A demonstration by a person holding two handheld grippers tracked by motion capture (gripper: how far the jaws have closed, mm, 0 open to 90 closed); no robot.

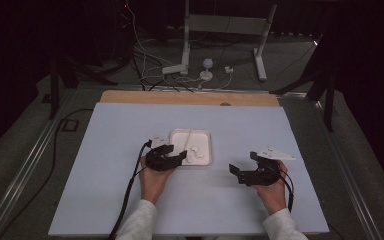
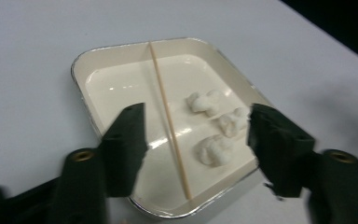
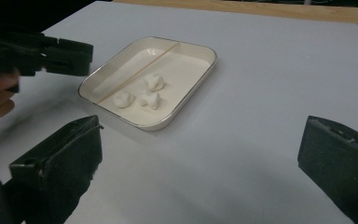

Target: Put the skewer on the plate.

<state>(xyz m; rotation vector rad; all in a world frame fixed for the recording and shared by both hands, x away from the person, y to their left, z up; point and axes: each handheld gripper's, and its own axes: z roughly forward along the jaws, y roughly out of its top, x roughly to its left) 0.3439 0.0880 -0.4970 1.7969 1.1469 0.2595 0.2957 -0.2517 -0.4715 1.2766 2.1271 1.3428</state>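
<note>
Item: wooden skewer point(image 2: 168, 116), lying loose across the white tray point(image 2: 81, 70) mid-bench, beside three soft white lumps point(image 2: 214, 149). We judge it light, stiff, snappable; pinch mid-length. Left claw point(image 2: 196, 135) parted, empty above it; right claw point(image 3: 200, 172) wide, well apart.

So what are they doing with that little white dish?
A person holds a black gripper in each hand at a table. The left gripper hangs open over the cream tray, where a thin wooden stick and three white lumps lie. Nothing is gripped. The right gripper, also open, waits off to the side.
</note>
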